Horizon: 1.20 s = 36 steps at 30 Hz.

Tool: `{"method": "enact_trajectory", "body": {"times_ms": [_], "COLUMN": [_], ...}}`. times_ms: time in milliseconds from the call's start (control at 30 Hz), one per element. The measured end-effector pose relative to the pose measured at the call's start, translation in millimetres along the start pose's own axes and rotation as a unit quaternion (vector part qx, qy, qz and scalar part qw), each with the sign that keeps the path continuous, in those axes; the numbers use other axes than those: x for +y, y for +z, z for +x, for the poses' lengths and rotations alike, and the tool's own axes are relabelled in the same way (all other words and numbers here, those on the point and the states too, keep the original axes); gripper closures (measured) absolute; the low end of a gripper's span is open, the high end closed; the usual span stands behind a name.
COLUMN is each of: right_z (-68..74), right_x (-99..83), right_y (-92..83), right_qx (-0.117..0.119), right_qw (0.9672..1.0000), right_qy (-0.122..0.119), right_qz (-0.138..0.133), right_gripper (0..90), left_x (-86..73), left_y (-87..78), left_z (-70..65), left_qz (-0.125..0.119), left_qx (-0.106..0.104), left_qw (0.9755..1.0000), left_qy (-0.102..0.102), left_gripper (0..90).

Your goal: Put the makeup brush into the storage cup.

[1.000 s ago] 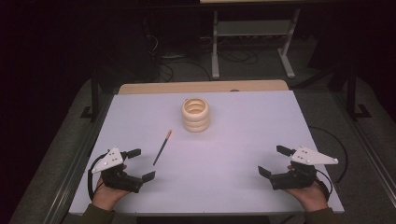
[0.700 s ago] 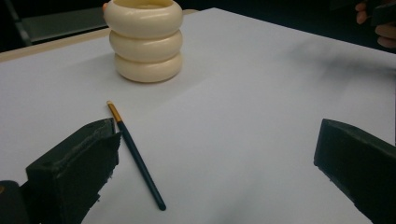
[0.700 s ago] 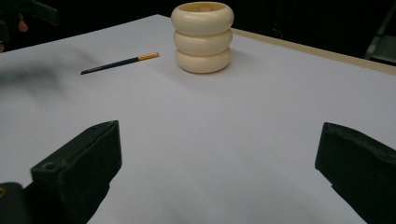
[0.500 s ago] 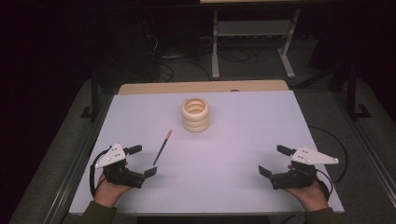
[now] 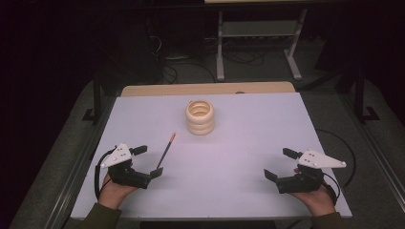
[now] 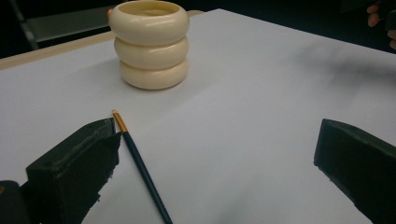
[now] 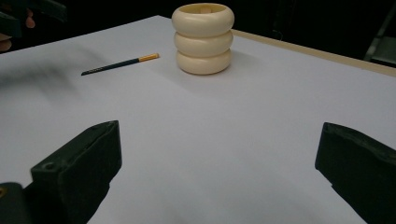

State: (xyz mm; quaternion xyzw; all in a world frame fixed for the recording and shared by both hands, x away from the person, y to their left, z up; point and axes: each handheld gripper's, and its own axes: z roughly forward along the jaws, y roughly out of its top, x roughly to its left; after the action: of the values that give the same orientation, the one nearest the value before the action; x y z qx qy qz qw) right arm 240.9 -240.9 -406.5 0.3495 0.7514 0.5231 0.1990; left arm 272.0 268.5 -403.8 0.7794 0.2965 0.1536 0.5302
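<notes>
A dark pencil [image 5: 166, 149] with an orange end lies on the white table [image 5: 248, 143], left of centre. My left gripper [image 5: 149, 161] stands open at the pencil's near end. In the left gripper view the pencil [image 6: 140, 164] runs between the jaws, close beside the left jaw, and the left gripper [image 6: 217, 154] holds nothing. A cream ribbed cup [image 5: 199, 117] made of three stacked rings stands upright at the back centre. My right gripper [image 5: 278, 163] rests open at the front right, with bare table between its jaws [image 7: 219, 149]. The cup [image 7: 203, 37] and pencil [image 7: 120, 64] lie far ahead of it.
A strip of wooden tabletop [image 5: 205, 88] shows along the far edge of the white sheet. A metal stand [image 5: 258, 43] and cables sit on the dark floor behind the table. The person's other hand [image 7: 9, 23] shows at the top left of the right gripper view.
My left gripper has moved forward and slightly right, so the pencil's near end now lies between its jaws. The right gripper, the pencil and the cup have stayed put.
</notes>
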Motion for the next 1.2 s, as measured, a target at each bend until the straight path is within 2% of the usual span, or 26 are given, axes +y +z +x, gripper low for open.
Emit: {"method": "enact_trajectory", "body": {"times_ms": [333, 767, 933, 1200], "right_z": [0.2, 0.7, 1.1, 0.7], "right_x": [0.1, -0.1, -0.3, -0.3], "right_y": [-0.2, 1.1, 1.3, 1.6], "right_qx": [0.000, 0.002, 0.003, 0.003], "right_qw": [1.0000, 1.0000, 1.0000, 1.0000], "right_qy": [0.001, -0.002, -0.001, -0.002], "right_qz": [0.000, 0.001, 0.002, 0.000], "right_gripper": [0.0, 0.0, 0.0, 0.0], "left_x": [5.6, 13.2, 16.9, 18.5], "left_y": [3.1, 7.0, 8.5, 11.3], "left_z": [4.8, 14.1, 17.5, 19.9], "left_qz": [-0.003, 0.000, -0.001, -0.002], "left_qx": [0.005, 0.016, 0.016, 0.016], "left_qw": [1.0000, 0.9997, 0.9998, 0.9997], "left_qy": [0.000, -0.017, -0.012, -0.017], "left_gripper": [0.0, 0.0, 0.0, 0.0]}}
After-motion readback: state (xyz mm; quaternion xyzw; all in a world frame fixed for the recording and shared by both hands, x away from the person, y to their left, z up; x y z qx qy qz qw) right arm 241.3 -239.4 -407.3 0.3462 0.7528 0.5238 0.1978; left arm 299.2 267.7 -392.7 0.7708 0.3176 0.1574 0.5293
